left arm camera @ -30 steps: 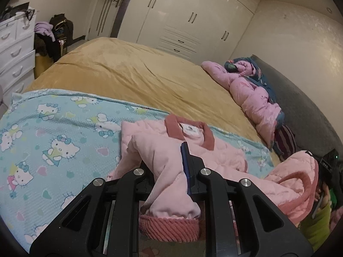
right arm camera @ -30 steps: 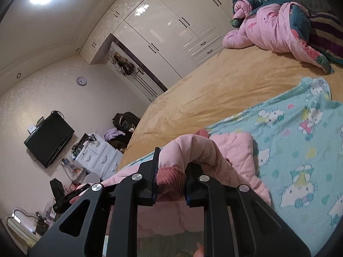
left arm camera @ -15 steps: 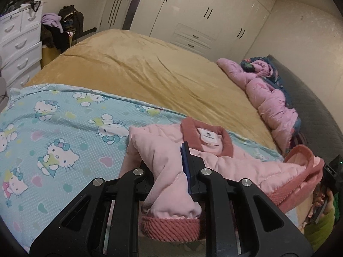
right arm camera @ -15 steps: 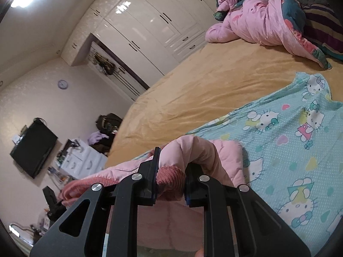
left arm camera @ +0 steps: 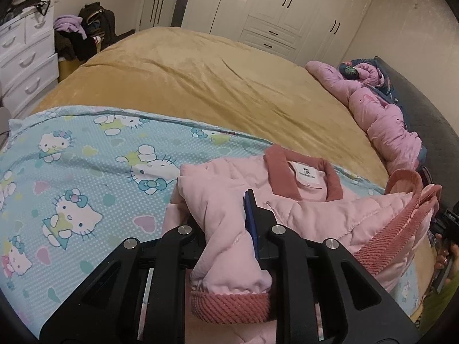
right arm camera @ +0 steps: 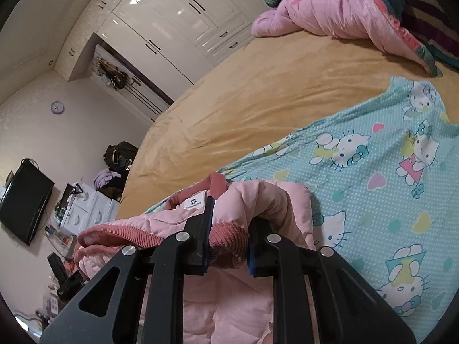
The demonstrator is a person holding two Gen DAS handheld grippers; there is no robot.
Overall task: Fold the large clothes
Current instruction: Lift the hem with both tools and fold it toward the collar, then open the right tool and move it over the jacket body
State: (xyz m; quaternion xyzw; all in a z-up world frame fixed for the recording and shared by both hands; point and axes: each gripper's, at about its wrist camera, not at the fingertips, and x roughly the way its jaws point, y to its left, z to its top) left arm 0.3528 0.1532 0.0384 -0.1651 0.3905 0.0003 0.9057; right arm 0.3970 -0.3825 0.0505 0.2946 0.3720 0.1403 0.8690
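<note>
A pink quilted jacket (left arm camera: pixel 315 215) with a dark-pink ribbed collar (left arm camera: pixel 304 172) lies on the Hello Kitty blanket (left arm camera: pixel 86 172). My left gripper (left arm camera: pixel 221 215) pinches one sleeve just above its ribbed cuff (left arm camera: pixel 229 304). Its jaws are opening slightly, and the sleeve is still between the pads. In the right wrist view my right gripper (right arm camera: pixel 229 229) is shut on the other sleeve's ribbed cuff (right arm camera: pixel 226 235), held over the jacket body (right arm camera: pixel 229 301). The left finger of the left gripper is hidden under fabric. A hand with the right gripper shows at the right edge (left arm camera: pixel 447 229).
The blanket (right arm camera: pixel 373 186) covers the near part of a bed with a tan spread (left arm camera: pixel 200 80). A bunched pink quilt (left arm camera: pixel 381 114) lies by the grey headboard. White drawers (left arm camera: pixel 23 66) and piled clothes stand left; a white wardrobe (left arm camera: pixel 287 14) lines the far wall.
Both grippers have sunk and moved forward over the bed, each still holding its sleeve. The jacket now sits lower and flatter on the blanket, its collar nearer.
</note>
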